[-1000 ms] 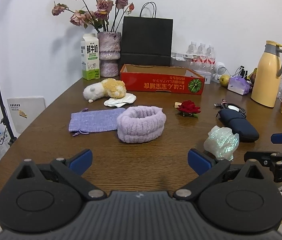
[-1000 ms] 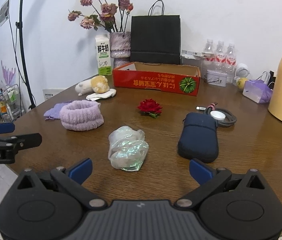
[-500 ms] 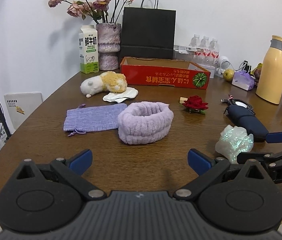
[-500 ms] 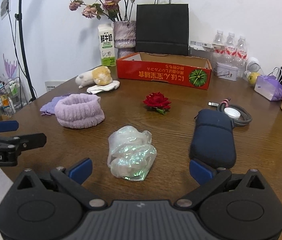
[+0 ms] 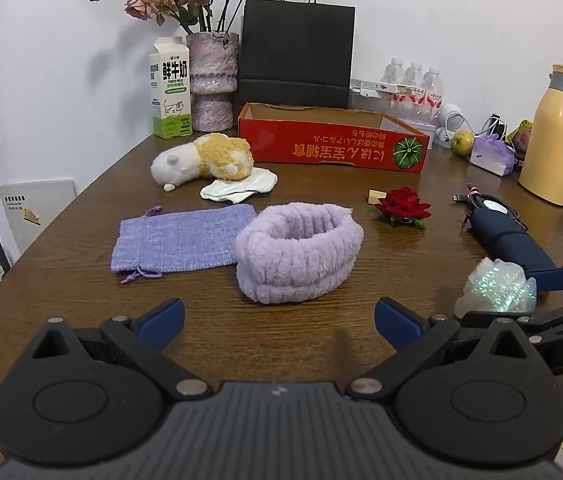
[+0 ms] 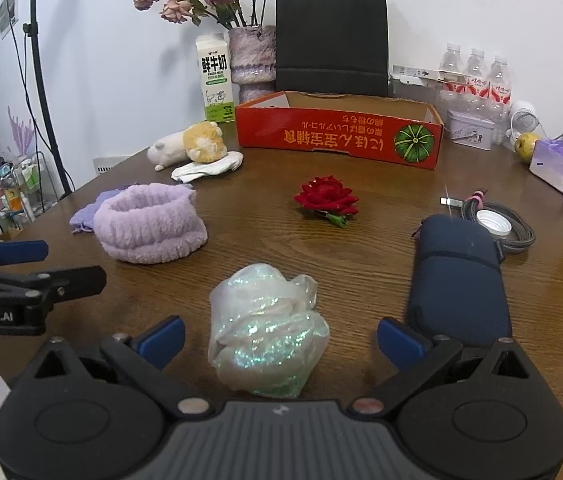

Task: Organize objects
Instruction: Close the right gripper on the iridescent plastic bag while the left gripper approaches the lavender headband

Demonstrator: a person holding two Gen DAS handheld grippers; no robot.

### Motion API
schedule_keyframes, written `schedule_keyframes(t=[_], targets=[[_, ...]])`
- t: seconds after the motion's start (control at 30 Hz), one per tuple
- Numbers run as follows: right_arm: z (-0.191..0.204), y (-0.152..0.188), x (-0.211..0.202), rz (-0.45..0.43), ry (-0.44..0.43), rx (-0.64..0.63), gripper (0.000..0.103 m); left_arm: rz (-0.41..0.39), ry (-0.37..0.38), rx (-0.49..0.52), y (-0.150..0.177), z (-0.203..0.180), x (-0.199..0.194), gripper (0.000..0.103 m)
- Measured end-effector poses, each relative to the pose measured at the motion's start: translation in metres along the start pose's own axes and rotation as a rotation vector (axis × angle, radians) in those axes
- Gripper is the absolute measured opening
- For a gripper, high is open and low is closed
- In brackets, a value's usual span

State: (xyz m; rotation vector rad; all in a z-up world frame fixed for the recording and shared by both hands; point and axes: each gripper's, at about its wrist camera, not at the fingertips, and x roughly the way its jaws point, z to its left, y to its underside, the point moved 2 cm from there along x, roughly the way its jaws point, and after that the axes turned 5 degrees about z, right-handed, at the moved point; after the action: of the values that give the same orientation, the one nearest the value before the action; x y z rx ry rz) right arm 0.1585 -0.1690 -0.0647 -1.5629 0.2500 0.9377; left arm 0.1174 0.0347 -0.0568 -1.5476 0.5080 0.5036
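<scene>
Right gripper [image 6: 277, 340]: jaws wide apart, nothing held; iridescent bag [image 6: 265, 328] lying between the blue fingertips, untouched on either side.
Left gripper [image 5: 279, 320]: jaws equally wide, empty; poised low over bare table [image 5: 81, 300], headband [image 5: 299, 250] just ahead.

Step in hand, as judged: approach to first pick, right side leading on the bag. Next move calls for closing gently on crinkly, yielding film, then carrying to the box, the likely container.

Items, largest to smallest:
- Table: dark wood, rounded edge.
- Box [image 6: 337, 132]: red cardboard, open top, at back; yellow characters printed upside down, unreadable; green pumpkin graphic.
- Black paper bag [image 6: 331, 38]: behind box, no print seen.
- Milk carton [image 6: 214, 78]: "鲜牛奶", "FRESH MILK" beneath, cow drawing.
- Navy case [image 6: 457, 276]: right of iridescent bag, near.
- Headband: lilac, fluffy, looped.
- Pouch [image 5: 183, 238]: lilac knit, drawstring, touching headband.
- Plush toy [image 5: 205, 160]: white and yellow, on white cloth.
- Rose [image 6: 327, 198]: red, mid-table.

Gripper markings: "enRobot.AI" on left unit, "DAS" on right, both cut off.
</scene>
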Motion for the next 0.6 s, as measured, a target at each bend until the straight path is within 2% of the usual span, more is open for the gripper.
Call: schedule_keyframes(t=[0.23, 0.33, 0.4, 0.47, 0.6], targets=[[-0.001, -0.002, 0.011, 0.005, -0.001, 0.004, 0.090, 0.004, 0.004, 0.016, -0.006, 0.002, 0.013, 0.103], [-0.002, -0.003, 0.014, 0.000, 0.001, -0.002, 0.075, 0.006, 0.005, 0.020, -0.008, 0.002, 0.019, 0.103], [-0.003, -0.003, 0.015, 0.001, -0.004, 0.000, 0.068, 0.007, 0.006, 0.022, -0.009, 0.003, 0.022, 0.103], [-0.004, -0.003, 0.016, -0.007, -0.003, -0.001, 0.051, 0.008, 0.008, 0.025, -0.011, 0.003, 0.025, 0.103], [-0.008, -0.005, 0.017, -0.017, -0.010, 0.005, 0.045, 0.009, 0.012, 0.030, -0.016, 0.002, 0.032, 0.103]])
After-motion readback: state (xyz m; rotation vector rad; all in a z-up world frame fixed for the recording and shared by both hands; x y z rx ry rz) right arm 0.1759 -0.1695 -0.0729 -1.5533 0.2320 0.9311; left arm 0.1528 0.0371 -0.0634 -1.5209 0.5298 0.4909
